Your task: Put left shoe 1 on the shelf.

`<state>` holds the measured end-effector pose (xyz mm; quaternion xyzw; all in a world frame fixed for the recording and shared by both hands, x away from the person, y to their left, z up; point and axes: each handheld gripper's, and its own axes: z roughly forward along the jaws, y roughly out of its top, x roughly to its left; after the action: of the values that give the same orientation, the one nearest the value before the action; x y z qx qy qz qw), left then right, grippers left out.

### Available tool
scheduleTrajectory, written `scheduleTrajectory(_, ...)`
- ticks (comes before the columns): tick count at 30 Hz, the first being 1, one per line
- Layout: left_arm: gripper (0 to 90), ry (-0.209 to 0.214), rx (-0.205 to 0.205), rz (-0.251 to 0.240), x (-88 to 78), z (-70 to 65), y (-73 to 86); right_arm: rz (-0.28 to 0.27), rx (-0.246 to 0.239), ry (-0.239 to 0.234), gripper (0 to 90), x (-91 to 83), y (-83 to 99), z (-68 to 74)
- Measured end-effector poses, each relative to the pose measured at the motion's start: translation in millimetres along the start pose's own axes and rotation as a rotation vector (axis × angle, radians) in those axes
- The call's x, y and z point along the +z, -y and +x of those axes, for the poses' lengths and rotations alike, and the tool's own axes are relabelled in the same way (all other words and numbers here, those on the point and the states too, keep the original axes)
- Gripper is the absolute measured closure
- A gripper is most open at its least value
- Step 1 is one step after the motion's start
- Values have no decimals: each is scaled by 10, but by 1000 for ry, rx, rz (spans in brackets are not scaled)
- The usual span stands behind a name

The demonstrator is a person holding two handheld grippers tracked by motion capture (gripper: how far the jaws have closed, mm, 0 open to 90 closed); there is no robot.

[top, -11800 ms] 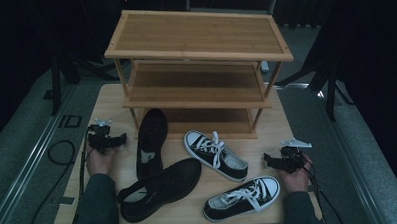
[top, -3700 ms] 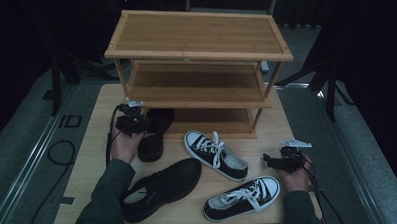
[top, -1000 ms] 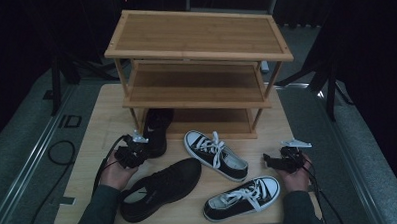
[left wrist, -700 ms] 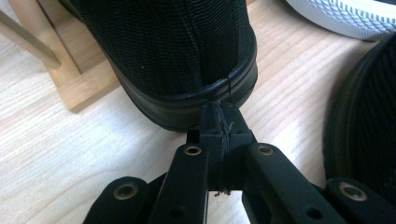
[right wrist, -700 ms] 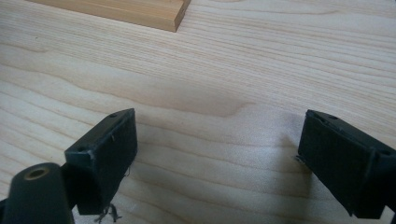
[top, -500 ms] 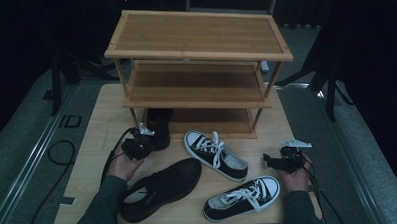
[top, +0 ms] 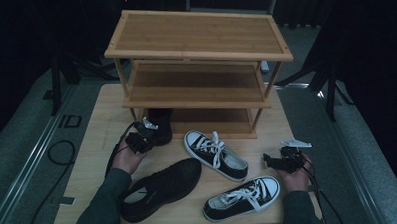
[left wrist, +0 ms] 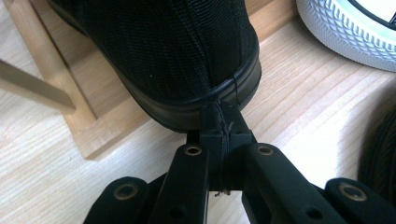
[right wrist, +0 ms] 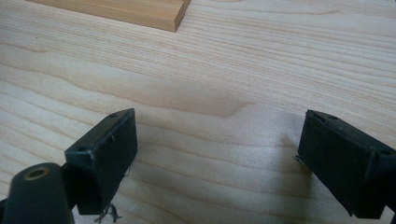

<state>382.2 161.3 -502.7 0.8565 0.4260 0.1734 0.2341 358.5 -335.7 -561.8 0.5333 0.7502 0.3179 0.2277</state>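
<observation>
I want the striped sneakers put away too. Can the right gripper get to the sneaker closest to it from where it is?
Probably yes. The right gripper sits with jaws open, holding nothing, and bare table lies between it and the nearest sneaker, just beside the person's hand. Nothing seems to block it.

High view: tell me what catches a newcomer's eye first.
The three-tier wooden shoe rack stands tall at the back of the table. At its bottom tier the left gripper, jaws shut, pushes the heel of a black shoe in. Up front lie another black shoe and two black-and-white sneakers; the right gripper rests open.
</observation>
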Motion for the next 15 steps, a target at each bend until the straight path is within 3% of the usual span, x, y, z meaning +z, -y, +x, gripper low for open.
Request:
scheduleTrajectory(5,893,-16,-5,5,25,16,-44,0,0,0,118,0,0,0)
scheduleTrajectory(11,892,-55,-47,1,2,86,-75,0,0,0,117,0,0,0)
scheduleTrajectory(15,892,-11,-26,-18,-44,73,-89,0,0,0,118,0,0,0)
